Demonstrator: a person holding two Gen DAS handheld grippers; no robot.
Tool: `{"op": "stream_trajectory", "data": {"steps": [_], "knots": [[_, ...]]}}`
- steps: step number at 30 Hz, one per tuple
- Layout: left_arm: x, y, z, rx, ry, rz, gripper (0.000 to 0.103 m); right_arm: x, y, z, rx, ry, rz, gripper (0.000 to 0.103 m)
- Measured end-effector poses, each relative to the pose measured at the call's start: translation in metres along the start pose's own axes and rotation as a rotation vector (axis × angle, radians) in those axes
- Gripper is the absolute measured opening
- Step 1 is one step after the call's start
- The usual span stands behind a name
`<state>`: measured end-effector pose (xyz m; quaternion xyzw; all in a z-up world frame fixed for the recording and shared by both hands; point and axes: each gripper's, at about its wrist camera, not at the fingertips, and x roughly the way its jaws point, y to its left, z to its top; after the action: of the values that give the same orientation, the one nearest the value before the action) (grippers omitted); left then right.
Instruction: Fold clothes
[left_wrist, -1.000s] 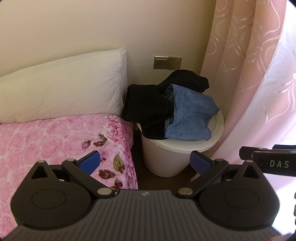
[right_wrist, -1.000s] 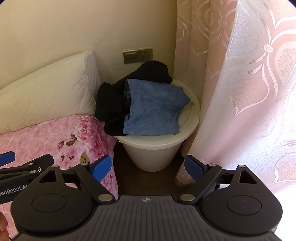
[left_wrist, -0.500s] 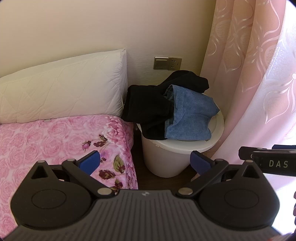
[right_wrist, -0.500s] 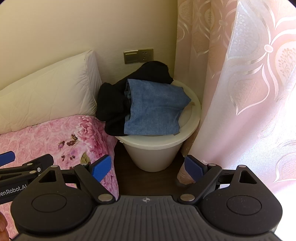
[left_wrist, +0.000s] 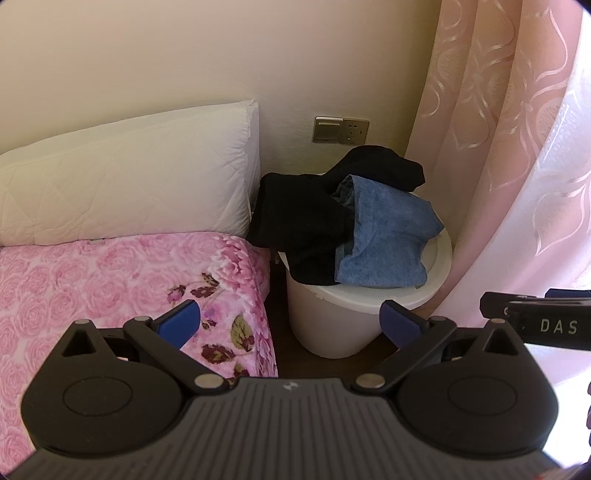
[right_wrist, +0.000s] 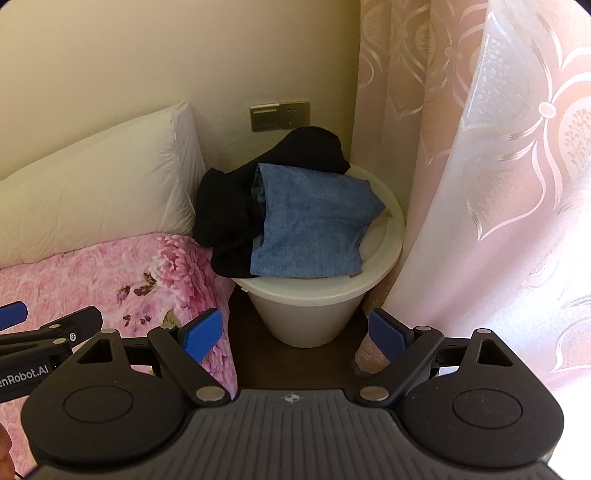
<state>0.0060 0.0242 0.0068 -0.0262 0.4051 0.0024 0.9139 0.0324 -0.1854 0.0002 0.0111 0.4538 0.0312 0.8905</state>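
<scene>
Plainly, both tongs gape wide and hold nothing: the left gripper (left_wrist: 290, 321) and right gripper (right_wrist: 295, 334) hang at lower centre. Mid-frame, a blue garment (right_wrist: 310, 225) lies atop a black garment (right_wrist: 229, 218), heaped on a white bucket (right_wrist: 314, 310). Soft, light, floppy; I'd pinch a hanging hem. A pink floral bedspread (left_wrist: 110, 280), lower left, looks flat enough for folding.

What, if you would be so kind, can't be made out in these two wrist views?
- Inside of the white bucket: covered by the black garment and blue garment, both views.
- What each garment is: bunched up.
- Bucket's base: hidden by the right tongs; left view, left tongs.
</scene>
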Motion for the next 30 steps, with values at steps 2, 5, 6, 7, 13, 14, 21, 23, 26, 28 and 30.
{"op": "stream_trajectory", "data": {"steps": [2, 5, 6, 7, 13, 14, 21, 23, 26, 28, 30], "knots": [[0.003, 0.004, 0.002, -0.003, 0.002, -0.001, 0.102, 0.004, 0.0, 0.002, 0.003, 0.004, -0.002, 0.089], [0.009, 0.008, 0.005, -0.007, 0.01, -0.004, 0.102, 0.01, 0.0, 0.004, 0.008, 0.011, -0.004, 0.089], [0.011, 0.008, 0.005, -0.008, 0.012, -0.006, 0.102, 0.012, 0.0, 0.005, 0.009, 0.013, -0.005, 0.089], [0.012, 0.009, 0.006, -0.009, 0.015, -0.008, 0.102, 0.014, 0.0, 0.006, 0.011, 0.016, -0.006, 0.089], [0.029, 0.015, 0.01, -0.017, 0.044, -0.011, 0.102, 0.027, 0.001, 0.011, 0.019, 0.031, -0.009, 0.089], [0.032, 0.016, 0.011, -0.02, 0.052, -0.008, 0.102, 0.032, 0.001, 0.012, 0.018, 0.039, -0.005, 0.089], [0.06, 0.025, 0.017, -0.041, 0.091, 0.016, 0.102, 0.068, 0.001, 0.023, 0.003, 0.081, 0.026, 0.089], [0.071, 0.029, 0.021, -0.054, 0.103, 0.025, 0.102, 0.08, 0.0, 0.03, -0.011, 0.087, 0.041, 0.089], [0.089, 0.032, 0.029, -0.079, 0.122, 0.032, 0.102, 0.104, -0.001, 0.048, -0.041, 0.099, 0.065, 0.089], [0.105, 0.035, 0.037, -0.101, 0.136, 0.026, 0.102, 0.12, -0.002, 0.06, -0.062, 0.107, 0.082, 0.088], [0.122, 0.037, 0.046, -0.129, 0.154, 0.017, 0.102, 0.137, -0.002, 0.072, -0.082, 0.115, 0.098, 0.087]]}}
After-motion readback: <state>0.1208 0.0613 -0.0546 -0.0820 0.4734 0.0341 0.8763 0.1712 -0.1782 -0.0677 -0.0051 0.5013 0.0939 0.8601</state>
